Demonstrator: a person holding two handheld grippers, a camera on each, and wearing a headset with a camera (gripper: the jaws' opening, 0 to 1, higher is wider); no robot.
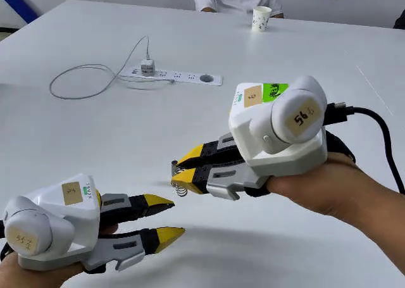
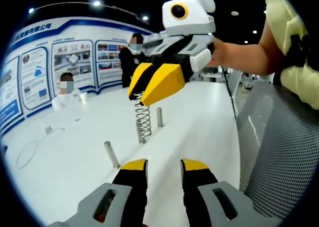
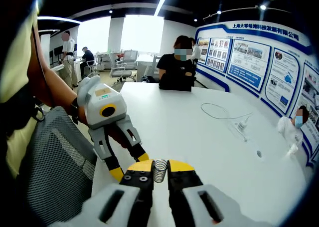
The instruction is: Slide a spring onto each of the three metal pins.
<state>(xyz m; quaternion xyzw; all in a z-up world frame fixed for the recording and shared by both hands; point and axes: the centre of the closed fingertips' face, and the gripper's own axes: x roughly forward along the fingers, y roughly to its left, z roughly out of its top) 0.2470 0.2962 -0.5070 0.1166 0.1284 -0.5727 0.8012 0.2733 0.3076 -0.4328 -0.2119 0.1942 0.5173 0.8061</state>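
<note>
Left gripper view, upper centre: pinches the top coils of the spring (image 2: pixel 143 123) between the right gripper (image 2: pixel 138 99) jaws, with the lower end down at the table between a bare pin (image 2: pixel 111 153) lower left and a second pin (image 2: pixel 159 116) just right. Cannot tell whether a third sits inside. Holds the left gripper (image 2: pixel 163 168) at frame bottom, jaws apart, empty. Risks buckling the spring or flicking it away if pushed down off-axis or let go early.

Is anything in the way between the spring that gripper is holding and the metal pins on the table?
Nothing visible does. The spring hangs from the right gripper, a bare pin on one side, another pin on the other, only open table between. The left gripper sits open, short of them.
</note>
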